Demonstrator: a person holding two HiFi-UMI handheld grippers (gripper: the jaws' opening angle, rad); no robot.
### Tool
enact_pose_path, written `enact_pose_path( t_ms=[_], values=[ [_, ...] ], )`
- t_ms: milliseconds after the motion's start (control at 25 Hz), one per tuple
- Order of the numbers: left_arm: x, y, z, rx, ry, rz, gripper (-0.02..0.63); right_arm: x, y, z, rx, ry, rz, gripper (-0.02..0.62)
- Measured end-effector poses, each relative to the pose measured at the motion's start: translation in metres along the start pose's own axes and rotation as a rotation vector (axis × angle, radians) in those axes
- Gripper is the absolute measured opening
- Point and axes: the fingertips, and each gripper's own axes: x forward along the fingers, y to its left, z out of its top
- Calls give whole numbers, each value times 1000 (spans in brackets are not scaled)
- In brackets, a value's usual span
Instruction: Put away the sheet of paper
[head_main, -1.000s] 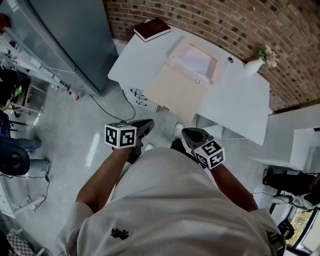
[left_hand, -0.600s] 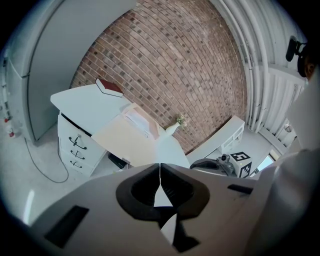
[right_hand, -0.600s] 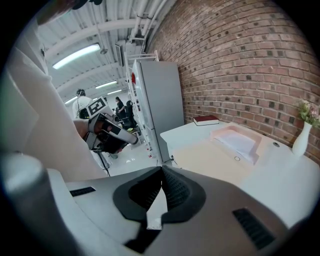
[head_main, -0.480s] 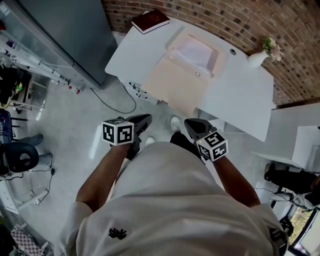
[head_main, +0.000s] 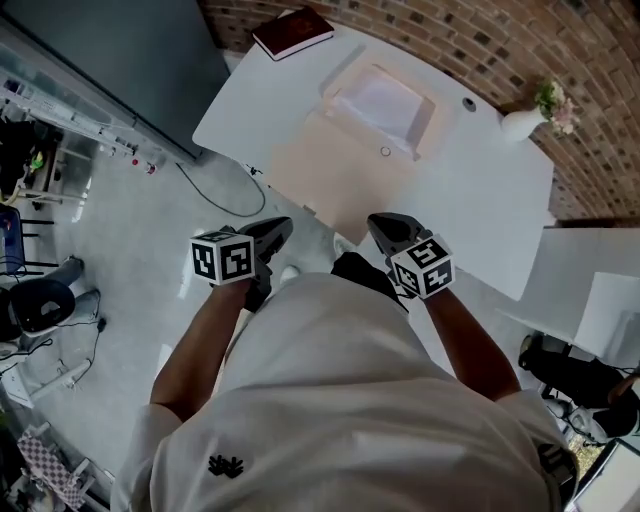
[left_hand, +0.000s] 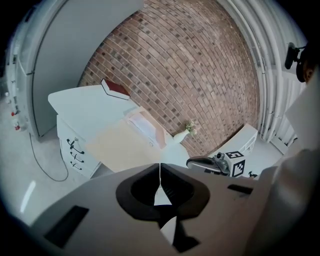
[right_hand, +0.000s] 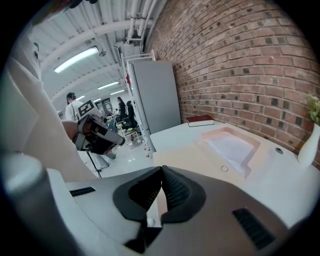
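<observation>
A white sheet of paper lies in the tray half of an open beige document case on the white desk. The case's flat flap reaches to the desk's near edge. Both grippers hang in front of my body, short of the desk and touching nothing. My left gripper is shut and empty, its jaws together in the left gripper view, where the paper shows far ahead. The right gripper is also shut and empty; the paper lies ahead to its right.
A dark red book lies at the desk's far left corner. A white vase with flowers stands at the far right by the brick wall. A grey cabinet stands left of the desk, with a cable on the floor.
The desk has come nearer and lower in the head view as I step toward it. Both grippers stay shut and keep their place in front of my body.
</observation>
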Motion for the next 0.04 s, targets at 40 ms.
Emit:
enact_pose_path(
  t_ms=[40],
  values=[
    [9, 0, 6, -5, -3, 5, 26, 2, -14, 3, -2, 0, 2, 28]
  ],
)
